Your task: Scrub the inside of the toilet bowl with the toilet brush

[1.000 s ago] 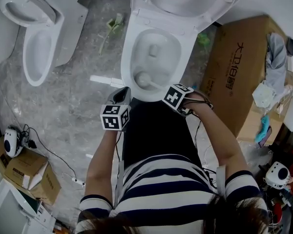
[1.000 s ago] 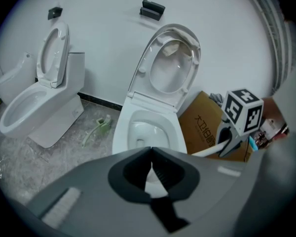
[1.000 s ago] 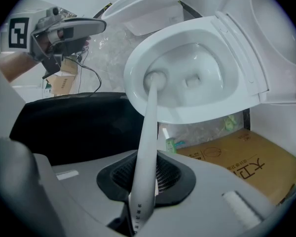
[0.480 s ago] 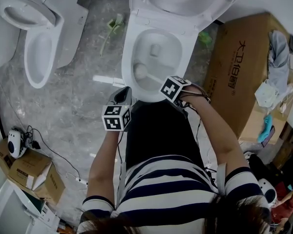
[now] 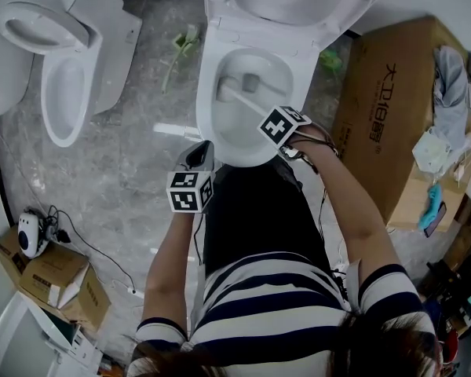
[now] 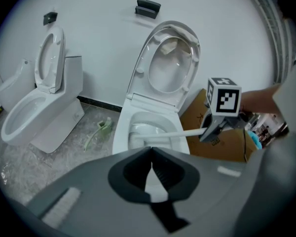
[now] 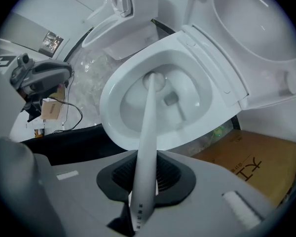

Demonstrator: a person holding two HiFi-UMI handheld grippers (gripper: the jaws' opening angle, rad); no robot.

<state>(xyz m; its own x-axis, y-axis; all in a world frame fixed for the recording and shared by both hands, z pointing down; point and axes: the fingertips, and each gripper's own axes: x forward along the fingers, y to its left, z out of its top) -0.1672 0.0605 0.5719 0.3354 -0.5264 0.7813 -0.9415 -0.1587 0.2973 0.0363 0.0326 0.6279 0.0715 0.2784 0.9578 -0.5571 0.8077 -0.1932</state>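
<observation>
Our right gripper [image 7: 145, 180] is clamped on the white handle of the toilet brush [image 7: 149, 117]. The brush head sits down inside the toilet bowl [image 7: 110, 127], toward its back left wall. Our left gripper [image 6: 151, 174] hangs just outside the bowl's near rim, jaws pressed together with nothing between them. A second toilet [image 5: 63, 85] stands off to the left, and a cardboard box [image 5: 381, 108] to the right.

White toilet bowl [image 5: 237, 136], lid raised, open. White toilet brush [image 7: 147, 147] slants down into it, head low near the back-left inner wall, long handle clamped in the right tool [image 7: 145, 181].
</observation>
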